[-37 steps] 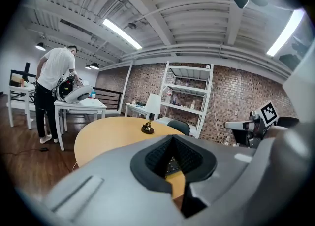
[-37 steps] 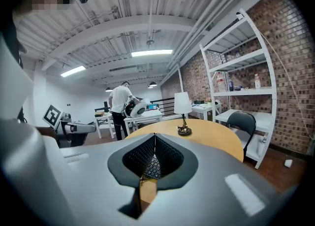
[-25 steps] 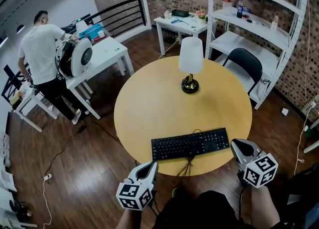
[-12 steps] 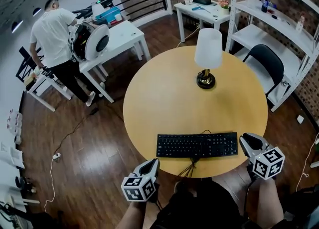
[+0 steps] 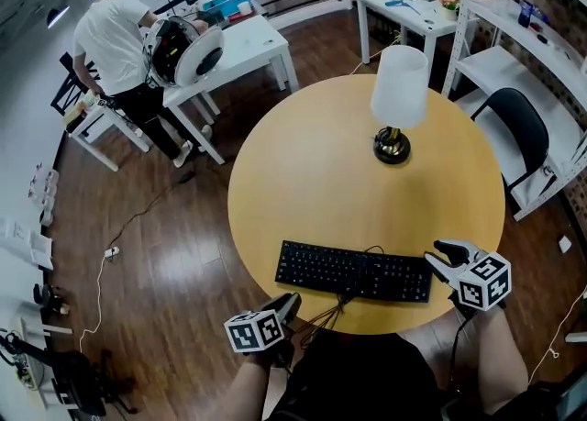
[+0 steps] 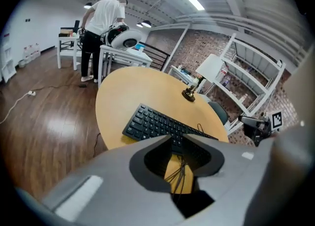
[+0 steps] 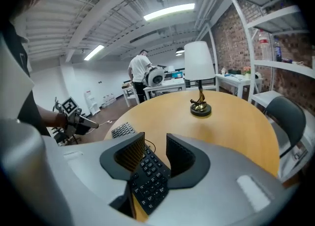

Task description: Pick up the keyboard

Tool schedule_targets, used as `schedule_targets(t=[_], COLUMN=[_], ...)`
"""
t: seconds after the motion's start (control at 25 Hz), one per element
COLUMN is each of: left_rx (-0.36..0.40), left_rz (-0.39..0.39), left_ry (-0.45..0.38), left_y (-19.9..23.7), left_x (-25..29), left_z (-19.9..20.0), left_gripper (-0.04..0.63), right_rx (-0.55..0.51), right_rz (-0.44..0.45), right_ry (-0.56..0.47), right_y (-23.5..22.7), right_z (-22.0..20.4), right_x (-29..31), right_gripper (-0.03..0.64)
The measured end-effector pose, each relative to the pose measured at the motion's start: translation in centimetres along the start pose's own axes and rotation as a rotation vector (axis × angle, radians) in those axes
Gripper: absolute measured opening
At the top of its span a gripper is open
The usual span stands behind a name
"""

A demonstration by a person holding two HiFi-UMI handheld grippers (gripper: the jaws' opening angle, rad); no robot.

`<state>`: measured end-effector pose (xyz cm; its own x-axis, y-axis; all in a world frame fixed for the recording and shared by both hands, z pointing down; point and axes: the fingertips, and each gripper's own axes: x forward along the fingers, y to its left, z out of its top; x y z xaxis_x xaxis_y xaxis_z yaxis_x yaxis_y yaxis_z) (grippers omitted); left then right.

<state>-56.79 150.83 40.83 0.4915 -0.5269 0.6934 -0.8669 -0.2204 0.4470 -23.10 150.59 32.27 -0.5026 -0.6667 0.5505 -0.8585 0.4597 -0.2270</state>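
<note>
Here, in the head view, the keyboard (image 5: pixel 354 272) lies flat on the round table (image 5: pixel 303 171) by its near edge. The left gripper (image 5: pixel 291 301) is just off that edge and the right gripper (image 5: pixel 439 256) is at the keyboard's right end. Left gripper view: the jaws are opening, gripping nothing, with a cable (image 6: pixel 179 176) showing through the gap. Right gripper view: the jaws are opening astride the keyboard's end, pads clear of it.

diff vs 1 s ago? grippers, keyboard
The right gripper moved in to the right end of the keyboard; its jaws are opening, with that end between them, not pinched. The left gripper rolled and edged toward the table's near edge; its jaws are opening on nothing. Nothing is gripped. The keyboard and lamp stayed put on the table.
</note>
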Motion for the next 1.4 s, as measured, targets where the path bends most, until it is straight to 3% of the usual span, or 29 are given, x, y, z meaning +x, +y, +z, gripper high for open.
schedule_targets(t=[0.12, 0.32, 0.4, 0.6, 0.76, 1.0, 1.24, 1.4], left_rx=[-0.089, -0.200, -0.228, -0.351, -0.382, -0.412, -0.408, -0.389], left_rz=[-0.051, -0.044, -0.062, -0.077, -0.100, -0.131, -0.134, -0.147], left_ry=[0.072, 0.127, 0.161, 0.169, 0.180, 0.188, 0.221, 0.242], left_y=[-0.7, 0.0, 0.5, 2.6, 3.2, 3.5, 3.7, 2.9], left_x=[2.2, 6.6, 8.3, 10.4, 12.2, 13.8, 14.3, 15.1], left_z=[-2.3, -4.8, -5.9, -6.9, -7.2, -7.1, -6.6, -6.6], left_gripper=[0.206, 0.207, 0.305, 0.310, 0.310, 0.310, 0.310, 0.310], right_rx=[-0.047, -0.104, -0.092, -0.090, -0.103, -0.027, 0.003, 0.067], right_rz=[0.116, 0.316, 0.361, 0.440, 0.464, 0.554, 0.683, 0.829], right_ry=[0.084, 0.266, 0.317, 0.443, 0.521, 0.595, 0.683, 0.751], right_y=[-0.1, 0.4, 0.4, 0.1, -1.6, -1.8, -0.9, -0.1], right_z=[-1.3, -4.4, -5.5, -8.1, -9.6, -11.6, -12.6, -13.2], right_x=[2.4, 7.4, 9.4, 12.9, 15.1, 17.3, 18.5, 17.6], right_gripper=[0.167, 0.210, 0.217, 0.251, 0.267, 0.270, 0.242, 0.252])
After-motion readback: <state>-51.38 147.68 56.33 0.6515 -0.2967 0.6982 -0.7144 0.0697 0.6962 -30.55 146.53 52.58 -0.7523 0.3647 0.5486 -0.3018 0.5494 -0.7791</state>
